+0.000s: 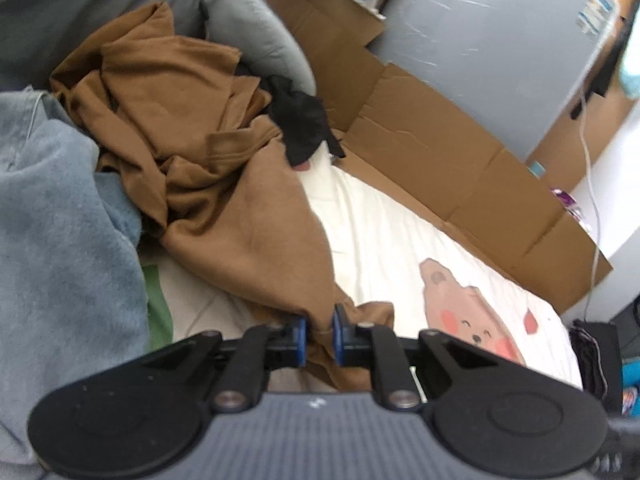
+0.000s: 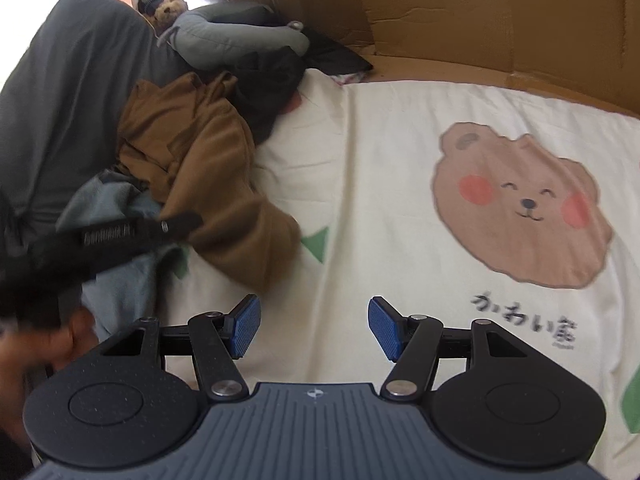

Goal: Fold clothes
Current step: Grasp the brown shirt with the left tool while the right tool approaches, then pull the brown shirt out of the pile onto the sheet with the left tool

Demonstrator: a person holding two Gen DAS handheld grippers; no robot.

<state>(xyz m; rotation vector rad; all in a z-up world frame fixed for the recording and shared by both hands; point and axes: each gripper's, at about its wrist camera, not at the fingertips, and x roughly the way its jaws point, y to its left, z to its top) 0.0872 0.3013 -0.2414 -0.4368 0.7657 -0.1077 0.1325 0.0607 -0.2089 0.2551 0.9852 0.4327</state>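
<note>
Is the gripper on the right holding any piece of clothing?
No, the right gripper has its blue pads wide apart over the bare cream bedsheet, with nothing between them.

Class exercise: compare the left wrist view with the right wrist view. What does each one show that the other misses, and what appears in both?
Only the left wrist view shows the left gripper shut on the brown garment, and a grey wrapped slab behind the cardboard. Only the right wrist view shows the right gripper open over the sheet, a teddy bear and the printed writing. Both show the brown garment, the bear-print sheet and the cardboard.
</note>
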